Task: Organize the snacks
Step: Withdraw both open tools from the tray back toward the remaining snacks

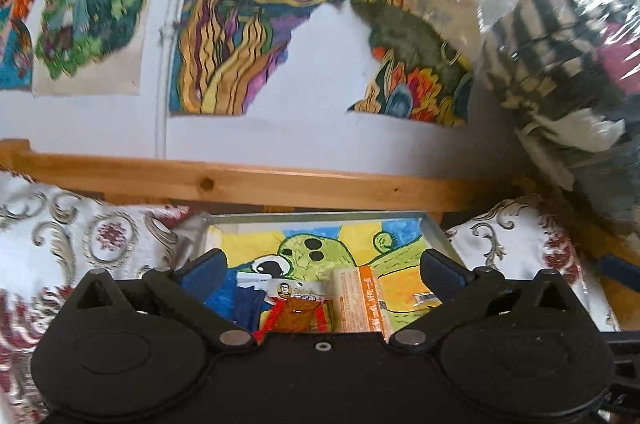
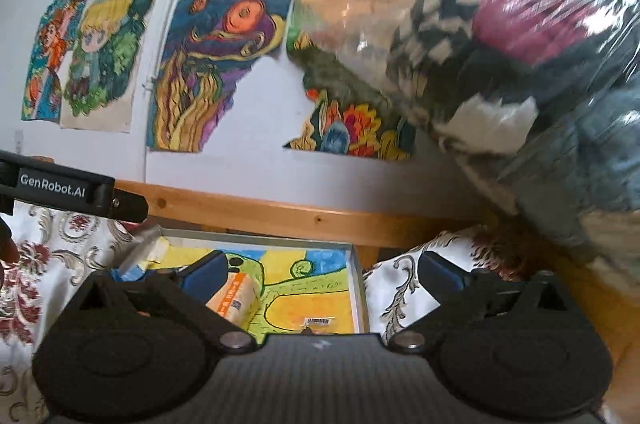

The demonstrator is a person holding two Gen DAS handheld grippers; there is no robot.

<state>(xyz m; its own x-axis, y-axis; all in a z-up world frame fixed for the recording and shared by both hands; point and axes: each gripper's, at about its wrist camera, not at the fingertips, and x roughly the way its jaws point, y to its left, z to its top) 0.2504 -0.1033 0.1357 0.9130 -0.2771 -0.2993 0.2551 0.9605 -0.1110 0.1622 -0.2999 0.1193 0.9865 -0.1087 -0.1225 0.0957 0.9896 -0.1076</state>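
A wall hung with children's drawings [image 1: 256,23] is filling the upper part of both views, and a clear plastic bag stuffed with clothes [image 1: 560,55] is leaning in from the right, above a wooden rail [image 1: 280,183]. Below the rail, patterned cushions [image 1: 80,236] are flanking a shallow grey tray [image 1: 436,228] whose floor is lined with a green-and-yellow drawing.

Inside the tray, three snacks are lying side by side: an orange-and-cream wrapped bar [image 1: 362,300], a red-and-brown sachet [image 1: 298,312] just to its left, and a blue packet [image 1: 244,300] left of that. A small clear wrapper with a barcode [image 2: 320,321] is sitting apart on the yellow part of the lining.

The left hand-held gripper [image 1: 320,270] is hovering over the snacks with its jaws spread wide and nothing between them. The right hand-held gripper [image 2: 320,270] is likewise gaping wide and carrying nothing, poised over the tray's right half.

Judging by this, several snacks are already gathered in the tray. No loose snacks are showing on the cushions, so whatever remains is lying out of view, or only tidying within the tray is left.
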